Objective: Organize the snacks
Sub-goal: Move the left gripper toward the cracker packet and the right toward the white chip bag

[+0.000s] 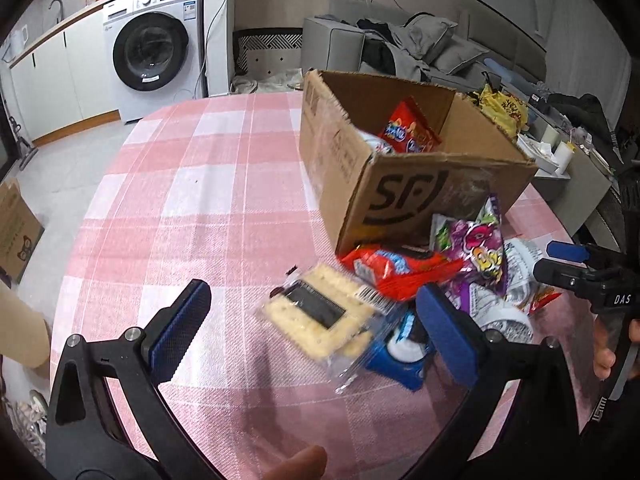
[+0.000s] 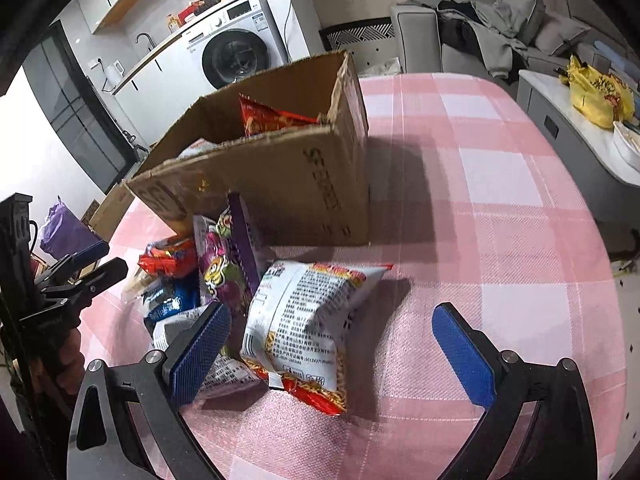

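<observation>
A pile of snack packets lies on the pink checked tablecloth [image 1: 180,200] in front of an open cardboard box [image 1: 400,184]. My left gripper [image 1: 316,320] is open, its fingers either side of a clear cracker packet [image 1: 316,316]; a blue cookie packet [image 1: 400,352], a red packet [image 1: 396,268] and a purple packet [image 1: 476,244] lie beside it. My right gripper [image 2: 340,344] is open around a white and red noodle packet [image 2: 308,320]. The box [image 2: 280,184] holds a red packet [image 2: 272,118], also seen in the left wrist view [image 1: 408,128].
The right gripper shows at the right edge of the left wrist view [image 1: 576,264]. The left gripper shows at the left edge of the right wrist view [image 2: 88,264]. A washing machine [image 1: 156,48], a sofa with clothes [image 1: 420,44] and a side table with a yellow bag [image 2: 596,96] stand beyond the table.
</observation>
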The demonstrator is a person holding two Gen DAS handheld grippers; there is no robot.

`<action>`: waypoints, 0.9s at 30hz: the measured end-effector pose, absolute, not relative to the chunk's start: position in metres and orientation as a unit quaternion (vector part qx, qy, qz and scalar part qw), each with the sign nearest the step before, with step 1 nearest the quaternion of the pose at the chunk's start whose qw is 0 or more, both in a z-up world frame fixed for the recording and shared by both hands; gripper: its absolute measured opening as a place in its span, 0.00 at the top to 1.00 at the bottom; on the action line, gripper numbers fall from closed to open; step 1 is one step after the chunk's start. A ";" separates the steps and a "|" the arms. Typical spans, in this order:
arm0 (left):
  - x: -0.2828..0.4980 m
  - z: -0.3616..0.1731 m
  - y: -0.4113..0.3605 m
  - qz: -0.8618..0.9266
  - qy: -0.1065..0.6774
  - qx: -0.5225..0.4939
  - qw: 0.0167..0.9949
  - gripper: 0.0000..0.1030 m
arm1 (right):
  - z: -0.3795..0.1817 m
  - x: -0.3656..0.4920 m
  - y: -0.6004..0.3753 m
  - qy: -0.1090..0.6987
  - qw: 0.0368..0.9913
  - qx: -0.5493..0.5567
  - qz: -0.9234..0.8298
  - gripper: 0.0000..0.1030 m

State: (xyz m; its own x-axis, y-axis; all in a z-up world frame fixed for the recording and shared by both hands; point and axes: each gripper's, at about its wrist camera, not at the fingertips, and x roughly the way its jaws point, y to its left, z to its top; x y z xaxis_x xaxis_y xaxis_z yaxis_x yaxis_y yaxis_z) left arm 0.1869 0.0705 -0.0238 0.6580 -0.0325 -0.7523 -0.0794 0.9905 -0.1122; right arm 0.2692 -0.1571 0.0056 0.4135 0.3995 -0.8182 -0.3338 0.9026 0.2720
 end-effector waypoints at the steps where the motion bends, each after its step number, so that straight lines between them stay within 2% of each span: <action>1: 0.187 -0.026 0.072 0.015 0.415 -0.069 0.907 0.01 | 0.004 0.269 -0.156 0.496 0.839 0.033 0.220 0.00; 12: 0.201 -0.055 0.073 0.015 0.452 -0.069 0.889 0.01 | -0.008 0.275 -0.144 0.507 0.832 0.018 0.223 0.00; 27: 0.208 -0.072 0.112 0.069 0.455 -0.119 0.880 0.01 | -0.016 0.280 -0.155 0.515 0.830 0.005 0.215 0.00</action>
State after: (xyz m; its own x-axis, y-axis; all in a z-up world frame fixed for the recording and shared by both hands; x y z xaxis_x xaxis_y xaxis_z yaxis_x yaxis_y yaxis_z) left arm 0.2081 0.1124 -0.0724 0.5770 0.0142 -0.8166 -0.2297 0.9623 -0.1456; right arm 0.2797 -0.1552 -0.0157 0.3764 0.3618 -0.8529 -0.3509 0.9077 0.2302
